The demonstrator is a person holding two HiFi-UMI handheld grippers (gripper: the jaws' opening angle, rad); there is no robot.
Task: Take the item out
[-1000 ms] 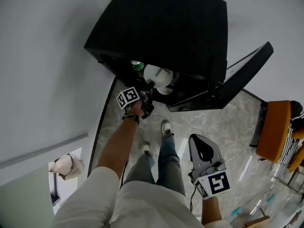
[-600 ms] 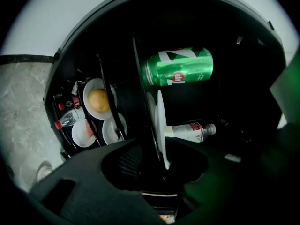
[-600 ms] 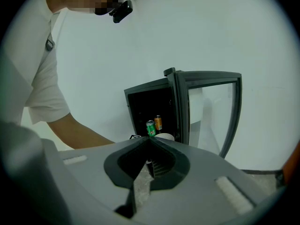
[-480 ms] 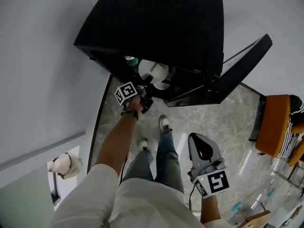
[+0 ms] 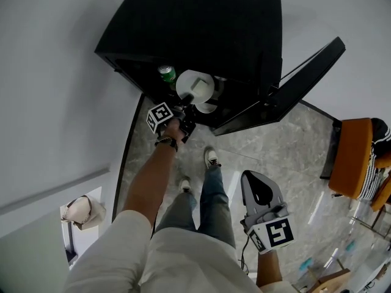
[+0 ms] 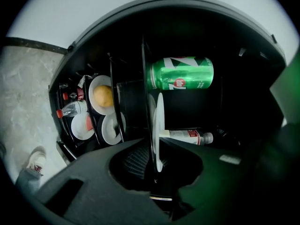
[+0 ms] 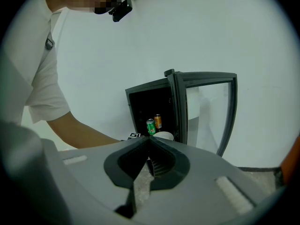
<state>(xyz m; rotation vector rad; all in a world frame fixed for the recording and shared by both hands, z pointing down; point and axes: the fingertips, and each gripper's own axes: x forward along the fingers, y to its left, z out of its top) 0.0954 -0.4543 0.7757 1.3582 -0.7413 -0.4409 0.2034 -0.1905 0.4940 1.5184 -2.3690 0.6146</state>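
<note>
A black mini fridge (image 5: 208, 29) stands on the floor with its glass door (image 5: 305, 72) swung open. Inside lie a white plate (image 5: 195, 85), a green can (image 5: 166, 73) and a water bottle (image 6: 187, 136). My left gripper (image 5: 189, 102) reaches into the fridge. Its jaws are closing, and they pinch the rim of the plate (image 6: 158, 125), which shows edge-on between them, with the green can (image 6: 183, 73) behind it. My right gripper (image 5: 253, 177) hangs low beside my legs, shut and empty. From the right gripper view (image 7: 150, 142) the fridge (image 7: 150, 102) is far off.
More white plates, one carrying an orange food (image 6: 103, 96), and a small bottle (image 6: 72, 109) sit past a wire rack. An orange can (image 7: 158, 121) stands by the green can (image 7: 150, 126). An orange chair (image 5: 351, 163) is at right. A bag (image 5: 82, 213) lies at lower left.
My left gripper has pushed a little deeper into the fridge, up to the plate. The right gripper has stayed where it was.
</note>
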